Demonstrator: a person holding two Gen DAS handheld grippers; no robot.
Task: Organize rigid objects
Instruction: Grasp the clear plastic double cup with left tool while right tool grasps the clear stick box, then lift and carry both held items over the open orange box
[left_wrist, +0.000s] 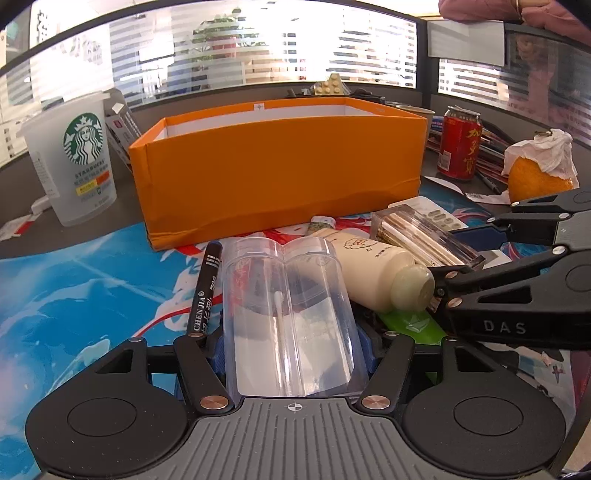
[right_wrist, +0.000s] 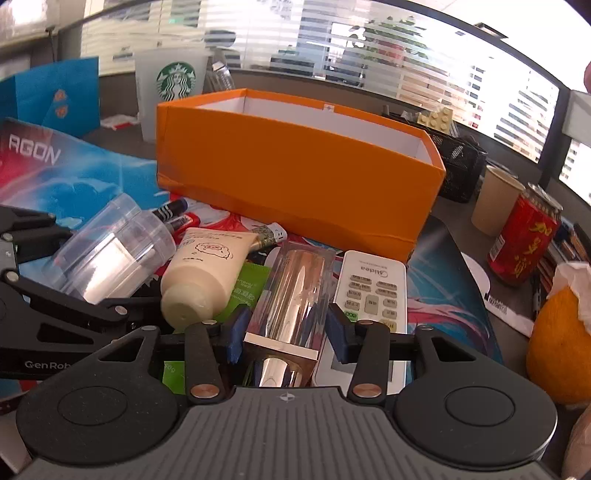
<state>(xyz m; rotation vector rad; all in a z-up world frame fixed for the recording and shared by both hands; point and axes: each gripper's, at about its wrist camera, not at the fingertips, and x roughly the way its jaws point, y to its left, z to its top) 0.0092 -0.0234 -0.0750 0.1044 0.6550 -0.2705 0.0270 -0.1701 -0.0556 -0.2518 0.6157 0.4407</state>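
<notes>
An open orange box (left_wrist: 280, 166) stands on the mat; it also shows in the right wrist view (right_wrist: 295, 173). My left gripper (left_wrist: 293, 354) is shut on a clear plastic jar (left_wrist: 291, 314), which lies on its side and also shows in the right wrist view (right_wrist: 110, 251). My right gripper (right_wrist: 284, 332) has its blue pads on both sides of a clear box with a gold tube (right_wrist: 291, 295), also in the left wrist view (left_wrist: 424, 236). A cream tube (right_wrist: 203, 273) lies between them, and a black marker (left_wrist: 205, 288) lies left of the jar.
A white Midea remote (right_wrist: 369, 291) lies right of the gold box. A Starbucks cup (left_wrist: 74, 158), a red can (left_wrist: 460, 144), an orange with tissue (left_wrist: 539, 173), a paper cup (right_wrist: 495, 203) and a black mesh basket (right_wrist: 458, 166) surround the box.
</notes>
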